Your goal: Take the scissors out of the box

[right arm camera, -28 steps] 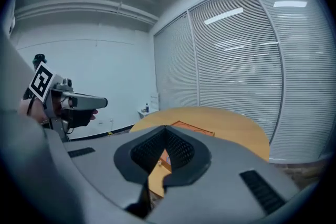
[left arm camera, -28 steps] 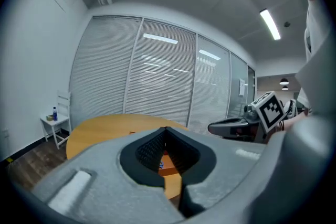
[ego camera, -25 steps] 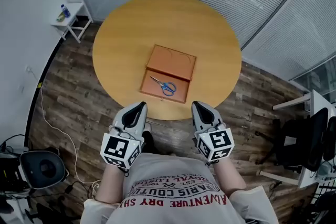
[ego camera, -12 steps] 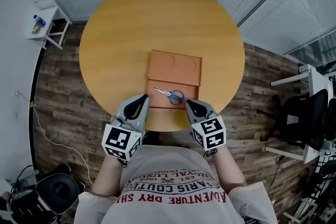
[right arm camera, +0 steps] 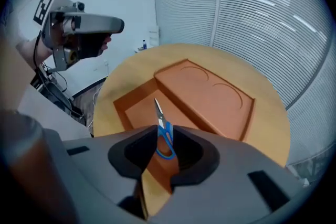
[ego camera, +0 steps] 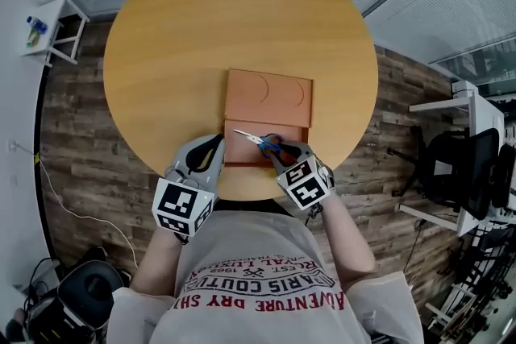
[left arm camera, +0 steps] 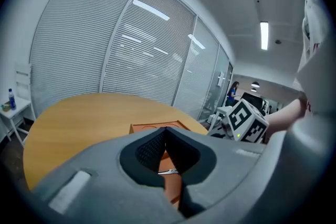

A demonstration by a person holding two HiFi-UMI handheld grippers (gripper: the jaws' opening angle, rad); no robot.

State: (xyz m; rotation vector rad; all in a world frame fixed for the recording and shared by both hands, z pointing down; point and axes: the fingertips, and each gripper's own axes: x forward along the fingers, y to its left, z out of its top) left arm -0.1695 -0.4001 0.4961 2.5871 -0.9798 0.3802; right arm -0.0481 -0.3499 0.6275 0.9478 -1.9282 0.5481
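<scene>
The scissors lie in the open box on the table, not yet lifted; the right gripper brackets their blue handle with opening jaws, ungripped, the left gripper is closed and empty, and grasping and removal remain.

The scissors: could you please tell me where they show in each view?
Head view: scissors lower centre, in the orange box, before the right gripper.
Left gripper view: a blade sliver, low centre.
Right gripper view: centre, between that gripper's opening jaws, ungripped.
Shared landmark: the orange box.
</scene>
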